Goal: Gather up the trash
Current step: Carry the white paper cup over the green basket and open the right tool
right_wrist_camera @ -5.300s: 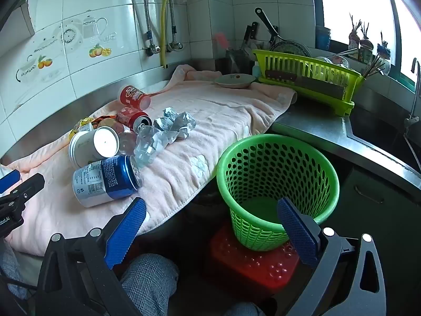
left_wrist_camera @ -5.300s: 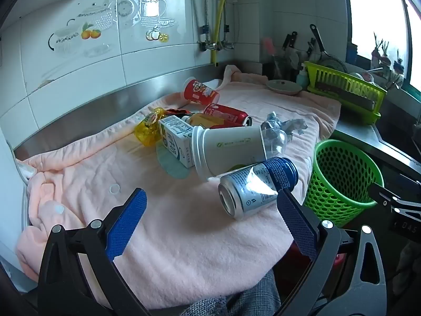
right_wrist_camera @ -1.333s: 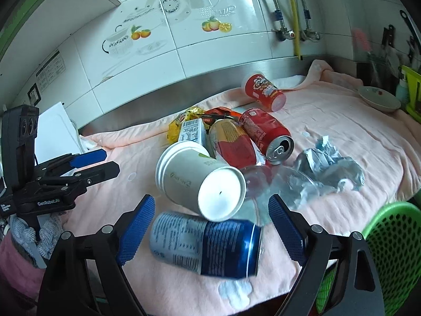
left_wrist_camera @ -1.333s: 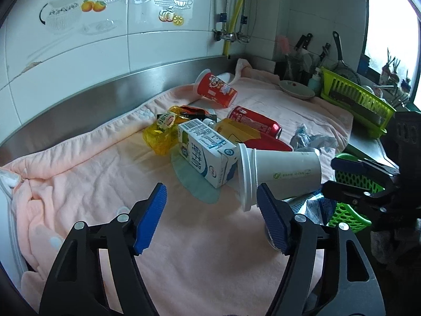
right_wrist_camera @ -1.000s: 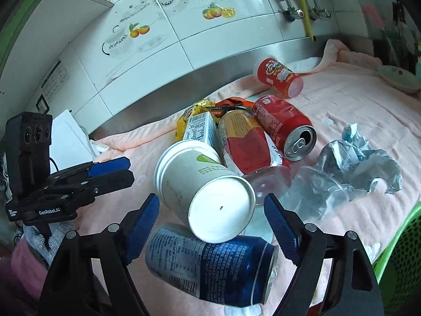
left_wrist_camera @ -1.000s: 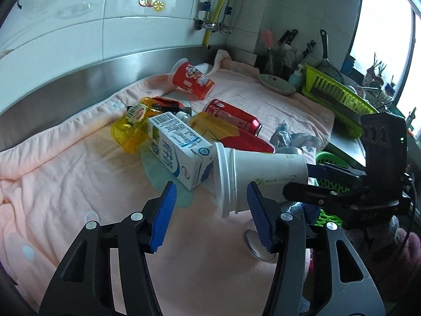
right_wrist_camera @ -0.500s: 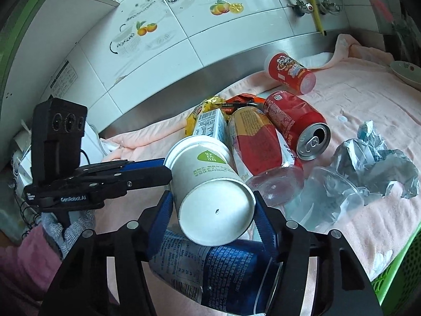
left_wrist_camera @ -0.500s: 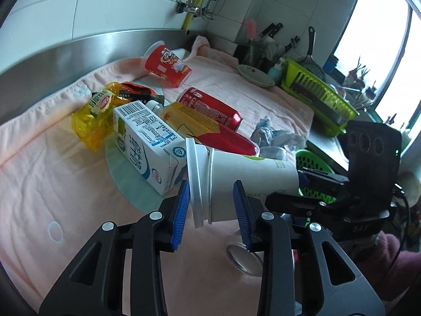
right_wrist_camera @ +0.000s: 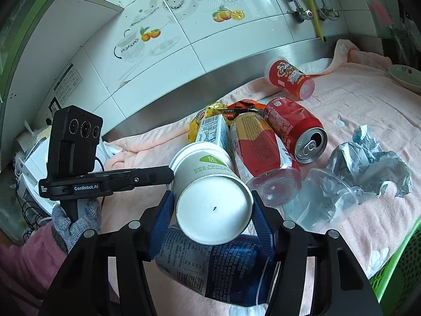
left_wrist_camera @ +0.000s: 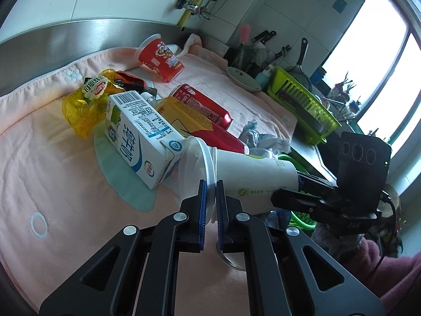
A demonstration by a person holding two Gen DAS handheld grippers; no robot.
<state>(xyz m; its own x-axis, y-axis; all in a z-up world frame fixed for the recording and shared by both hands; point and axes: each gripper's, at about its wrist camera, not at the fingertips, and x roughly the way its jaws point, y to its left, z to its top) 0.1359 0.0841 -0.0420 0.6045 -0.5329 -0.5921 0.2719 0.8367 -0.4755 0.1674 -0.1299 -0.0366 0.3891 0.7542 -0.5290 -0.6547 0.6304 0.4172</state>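
Observation:
A white paper cup [left_wrist_camera: 252, 181] with a clear plastic lid [left_wrist_camera: 202, 168] lies on its side on the pink towel [left_wrist_camera: 52, 173]. My left gripper [left_wrist_camera: 209, 210] is shut on the lid's rim. My right gripper [right_wrist_camera: 213, 218] is shut on the cup's bottom end [right_wrist_camera: 213, 210], seen end-on. A blue can [right_wrist_camera: 210, 271] lies under the cup. A milk carton [left_wrist_camera: 139, 137], a yellow-red bottle [right_wrist_camera: 260, 155], a red cola can [right_wrist_camera: 297, 129], a red snack cup [left_wrist_camera: 160, 58], yellow wrappers [left_wrist_camera: 86, 97], a clear cup [right_wrist_camera: 323, 194] and crumpled foil [right_wrist_camera: 368, 163] lie around.
A green basket [right_wrist_camera: 397, 271] stands below the counter's front edge at the right. A green dish rack [left_wrist_camera: 302, 105], a small plate [left_wrist_camera: 242, 79] and knives stand at the far end. The tiled wall and steel backsplash [left_wrist_camera: 65, 36] run behind the towel.
Both grippers have closed: the left onto the cup's lid rim, the right onto the cup's bottom end. Both moved in closer to the cup.

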